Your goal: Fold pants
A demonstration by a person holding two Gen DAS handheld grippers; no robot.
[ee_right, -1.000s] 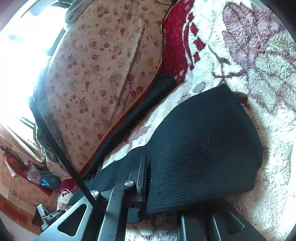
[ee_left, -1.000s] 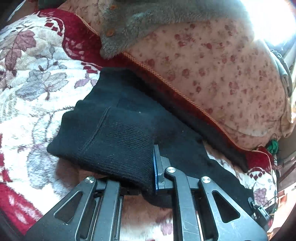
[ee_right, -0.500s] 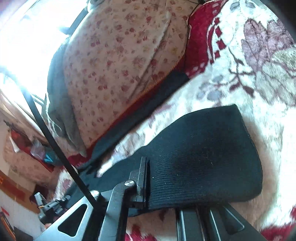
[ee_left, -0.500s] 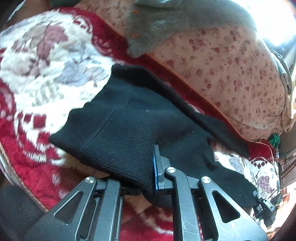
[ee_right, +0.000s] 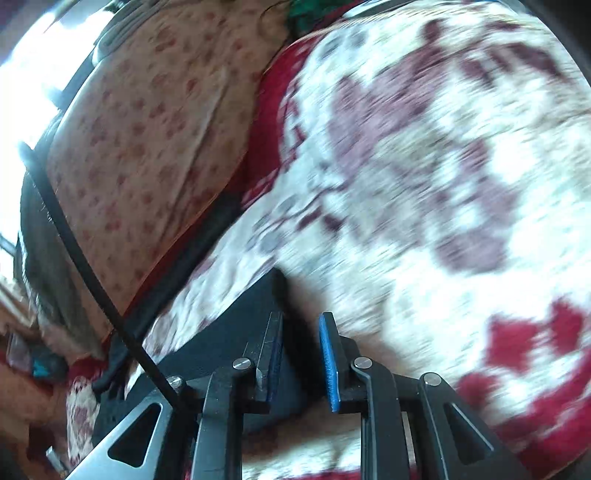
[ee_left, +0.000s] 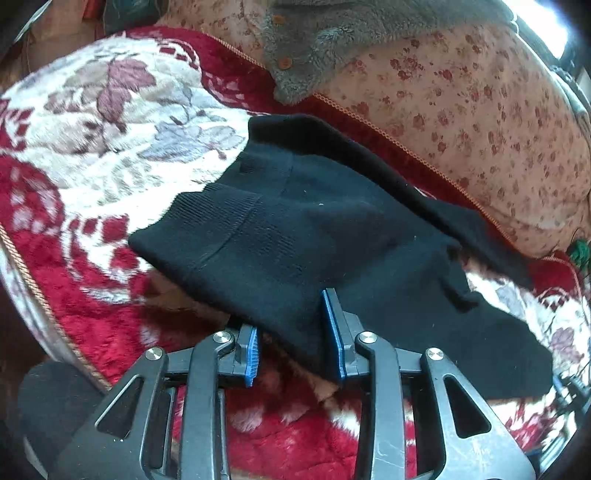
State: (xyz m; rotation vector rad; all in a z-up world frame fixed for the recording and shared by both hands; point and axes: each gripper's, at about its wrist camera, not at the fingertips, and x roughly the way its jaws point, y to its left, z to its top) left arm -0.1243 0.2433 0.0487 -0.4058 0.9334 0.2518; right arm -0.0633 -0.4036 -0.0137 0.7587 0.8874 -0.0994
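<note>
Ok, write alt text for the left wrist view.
Black pants lie folded on a red and white floral blanket, one edge between the blue pads of the opening left hand-held gripper. Behind them sits a pink floral cushion.

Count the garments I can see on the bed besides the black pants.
1: a grey fleece garment draped on the floral quilt, beyond the black pants lying on the red blanket. Others may be hidden outside the views.
</note>
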